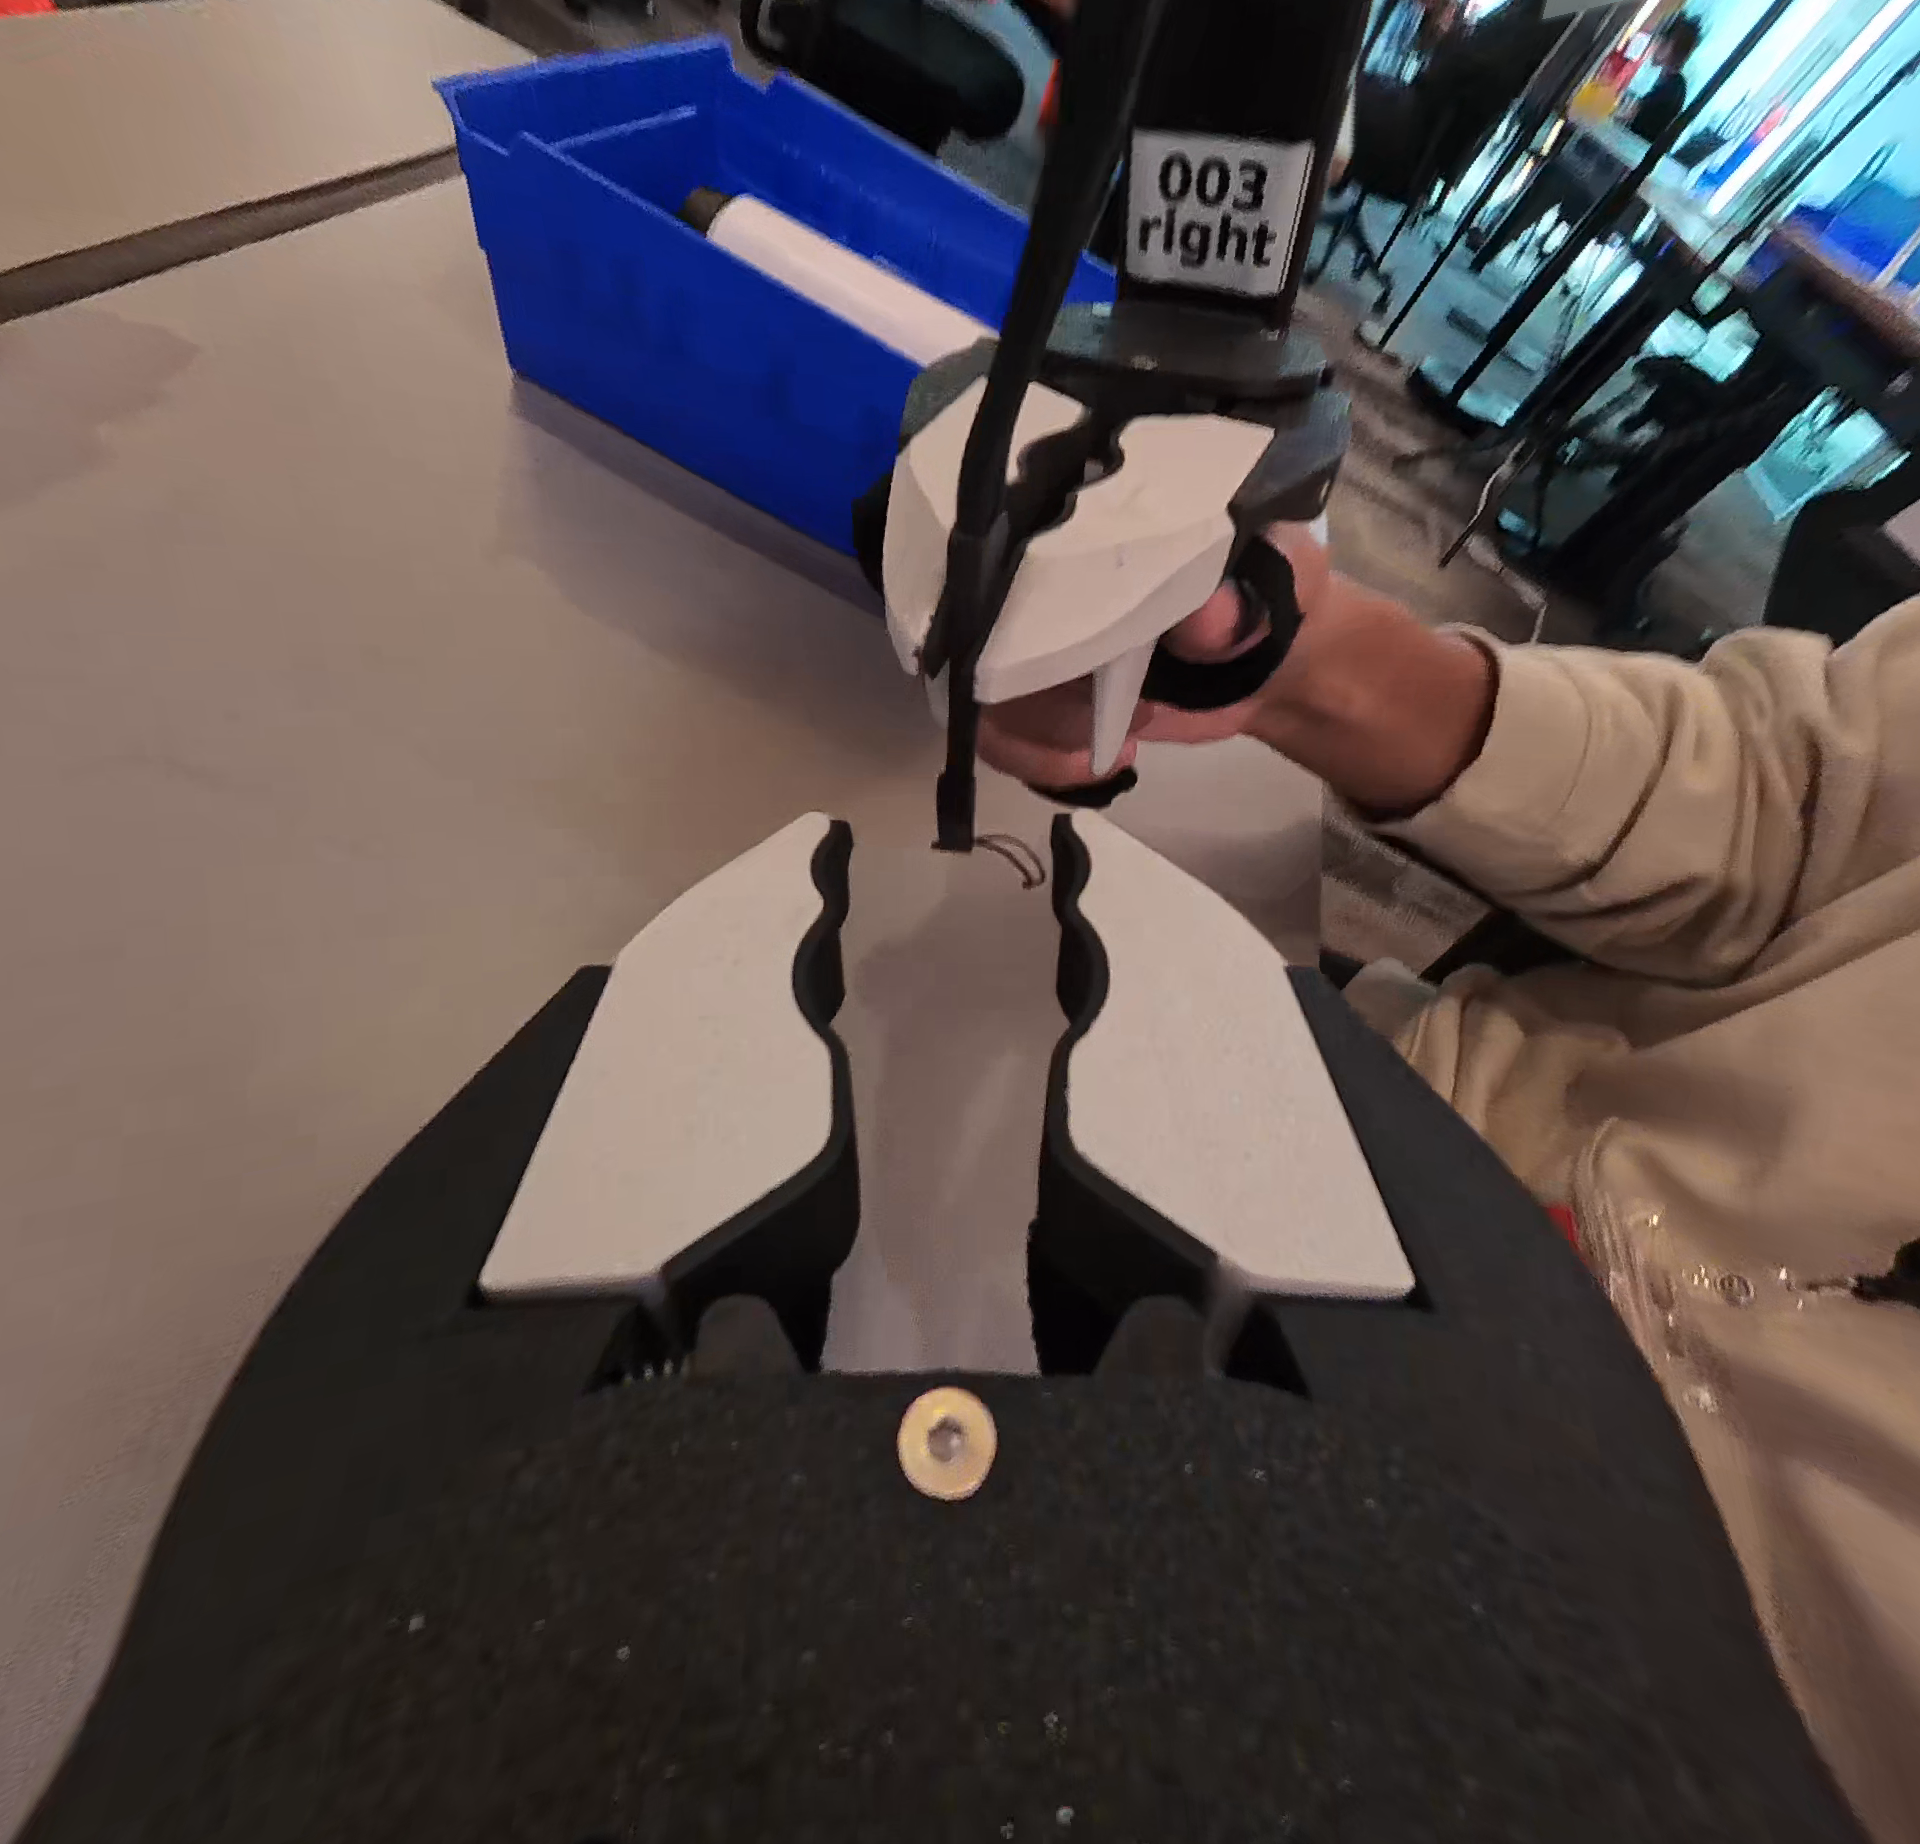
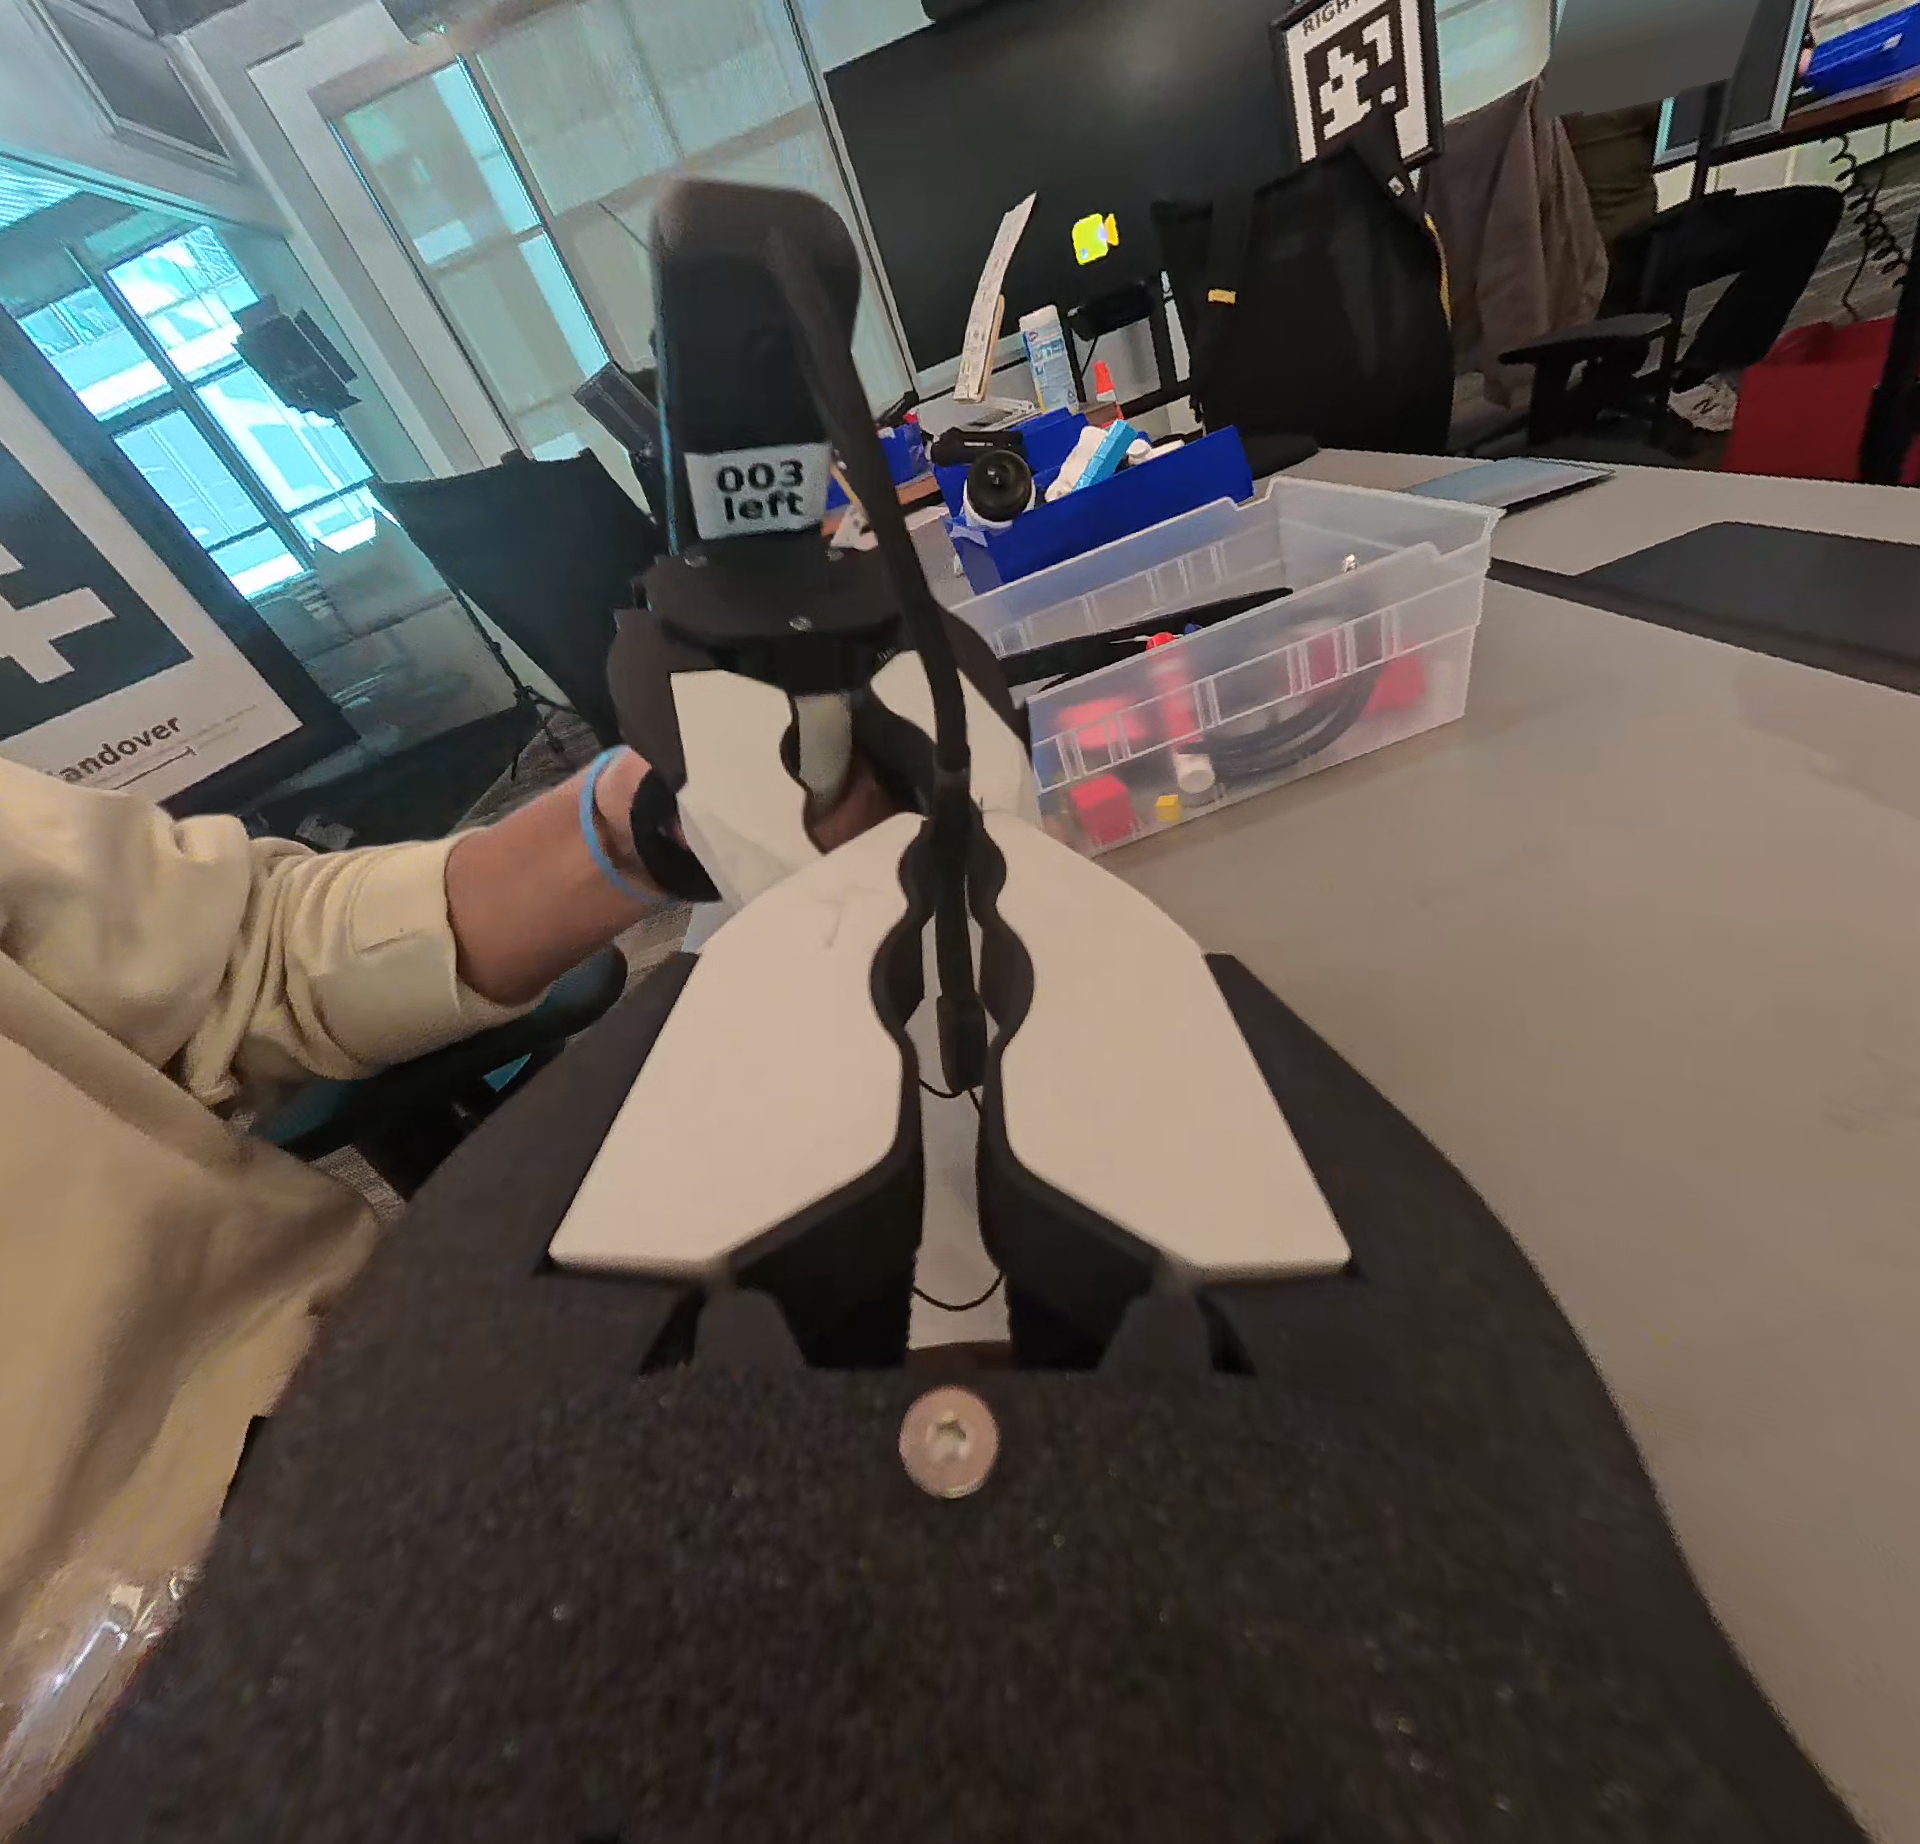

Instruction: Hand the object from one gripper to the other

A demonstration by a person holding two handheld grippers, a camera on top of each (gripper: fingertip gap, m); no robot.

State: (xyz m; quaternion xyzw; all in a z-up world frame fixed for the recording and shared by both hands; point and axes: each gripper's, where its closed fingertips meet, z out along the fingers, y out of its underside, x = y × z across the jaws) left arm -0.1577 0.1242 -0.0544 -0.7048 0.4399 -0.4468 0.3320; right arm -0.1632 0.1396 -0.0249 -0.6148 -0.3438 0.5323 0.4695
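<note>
At nine o'clock in the left wrist view, a grey table (image 1: 260, 755) stretches away; at eleven o'clock a blue bin (image 1: 665, 329) holds a white roll (image 1: 831, 277). In the centre, the left gripper (image 1: 951, 859) stands with its jaws parted and nothing between them, its tips just beside the lower end of a thin black strap (image 1: 971, 651). At one o'clock the right gripper (image 1: 1049, 475) is closed on that strap, which hangs down from it, while a hand (image 1: 1247, 682) in a beige sleeve (image 1: 1662, 807) works its trigger. In the right wrist view, the strap runs up between the pinching fingers toward twelve o'clock; a clear bin (image 2: 1299, 641) of parts sits at two o'clock.
</note>
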